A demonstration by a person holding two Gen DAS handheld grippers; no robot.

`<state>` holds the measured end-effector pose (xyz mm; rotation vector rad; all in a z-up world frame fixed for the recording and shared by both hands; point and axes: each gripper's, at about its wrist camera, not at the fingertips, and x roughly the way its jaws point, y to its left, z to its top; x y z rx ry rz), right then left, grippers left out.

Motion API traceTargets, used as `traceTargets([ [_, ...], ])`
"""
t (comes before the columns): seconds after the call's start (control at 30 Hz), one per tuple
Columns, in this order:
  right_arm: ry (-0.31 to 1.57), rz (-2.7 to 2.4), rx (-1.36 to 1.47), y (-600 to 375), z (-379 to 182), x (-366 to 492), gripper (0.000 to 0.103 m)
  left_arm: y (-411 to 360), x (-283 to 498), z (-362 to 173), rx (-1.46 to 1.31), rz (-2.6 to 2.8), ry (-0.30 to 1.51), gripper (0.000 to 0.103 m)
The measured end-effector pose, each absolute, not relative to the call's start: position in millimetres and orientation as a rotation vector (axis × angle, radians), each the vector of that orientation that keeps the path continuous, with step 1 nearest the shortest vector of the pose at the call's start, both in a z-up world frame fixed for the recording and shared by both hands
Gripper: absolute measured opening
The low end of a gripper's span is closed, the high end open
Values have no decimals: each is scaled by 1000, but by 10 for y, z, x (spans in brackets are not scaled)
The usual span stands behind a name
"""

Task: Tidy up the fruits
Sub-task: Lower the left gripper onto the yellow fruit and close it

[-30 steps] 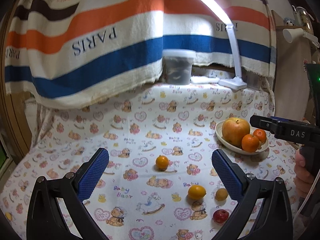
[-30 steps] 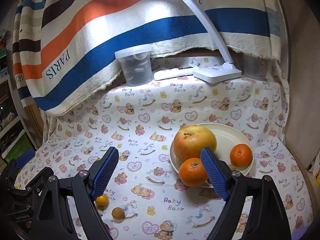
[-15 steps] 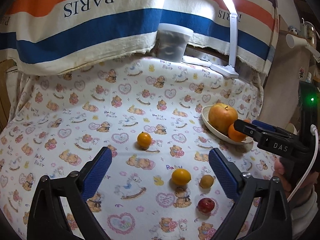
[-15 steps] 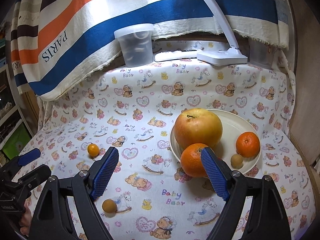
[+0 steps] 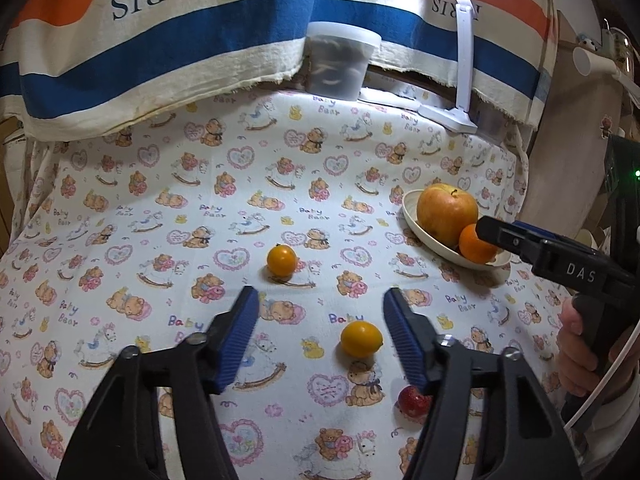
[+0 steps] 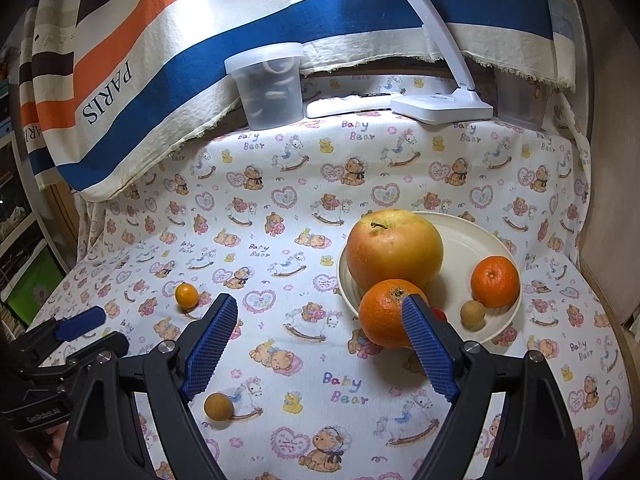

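A cream plate [image 6: 476, 240] holds a big apple [image 6: 394, 252], two oranges [image 6: 384, 314] [image 6: 495, 281] and a small tan fruit [image 6: 473, 314]; it also shows in the left wrist view [image 5: 412, 206]. On the cloth lie a yellow-orange fruit [image 5: 361, 338], a small orange one [image 5: 281, 260], a red one [image 5: 414, 400] and a tan ball [image 6: 218, 406]. My left gripper [image 5: 318, 334] is open, low over the cloth, with the yellow-orange fruit between its fingers. My right gripper [image 6: 320, 344] is open and empty, just left of the plate's front.
A striped "PARIS" towel [image 5: 160, 28] hangs at the back. A lidded plastic tub [image 6: 270, 84], a white desk lamp [image 6: 440, 100] and a white remote [image 6: 348, 102] stand at the back edge. A wooden wall [image 6: 608, 200] bounds the right side.
My left gripper has dropped and moved forward toward the loose fruits, its fingers now around the yellow-orange one. My right gripper has moved closer to the plate.
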<state>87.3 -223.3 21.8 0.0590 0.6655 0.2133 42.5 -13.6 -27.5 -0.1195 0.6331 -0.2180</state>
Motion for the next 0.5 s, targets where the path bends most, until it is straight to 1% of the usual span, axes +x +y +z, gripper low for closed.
traceTargets([
  [0.1,662,215,64,-2231,235,848,86,-147,455,-299,-124,-234,652,44],
  [0.17,662,216,65,-2234,240,835,86,-136,483,-318,-141,-246,667,42],
  [0.33,663,218,65,-2239,252,828,86,-122,540,-375,-182,-288,711,41],
  [0.5,663,216,68,-2243,253,823,86,-318,540,-435,-86,-312,736,41],
])
